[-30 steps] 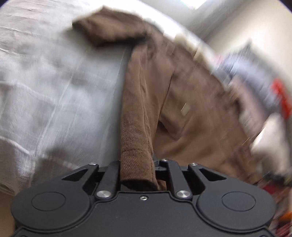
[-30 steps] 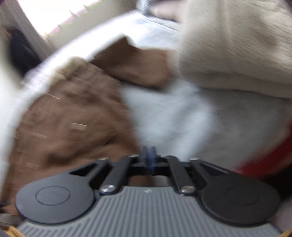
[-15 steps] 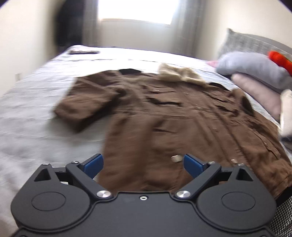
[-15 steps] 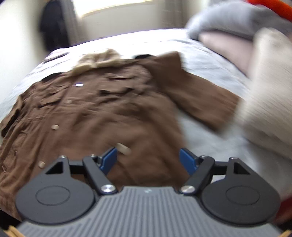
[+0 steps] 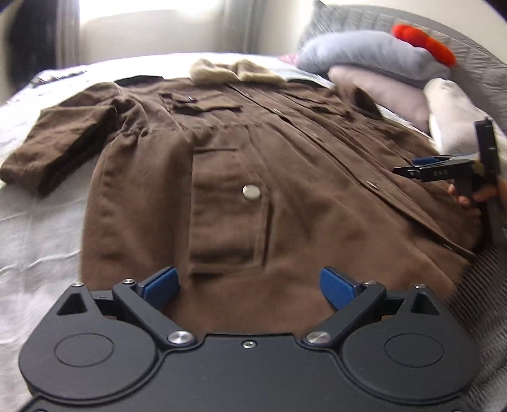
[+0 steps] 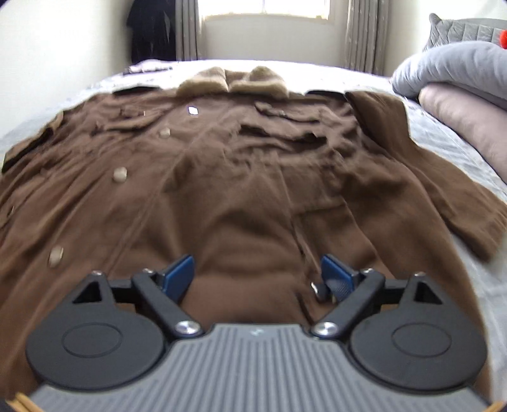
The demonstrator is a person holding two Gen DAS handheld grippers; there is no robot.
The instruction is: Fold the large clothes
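A large brown coat (image 5: 237, 177) with a beige fur collar (image 5: 234, 71) lies spread front-up on a bed, collar at the far end. Its left sleeve (image 5: 54, 149) is folded at the left. My left gripper (image 5: 248, 285) is open and empty just above the coat's near hem. My right gripper (image 6: 258, 275) is open and empty over the hem on the right half of the coat (image 6: 237, 177). The right gripper also shows at the right edge of the left wrist view (image 5: 412, 167). The right sleeve (image 6: 443, 202) lies out to the right.
The bed has a pale grey cover (image 5: 38, 241). Pillows, grey (image 5: 364, 54) and pink (image 5: 380, 92), are stacked at the right by a grey headboard (image 5: 412, 22), with a red object (image 5: 421, 41) on top. A window (image 6: 266, 8) and a dark hanging garment (image 6: 152, 28) are at the far wall.
One second ago my left gripper held brown fabric and my right was shut. Both have let go and opened, and now hover low over the flat coat's hem.
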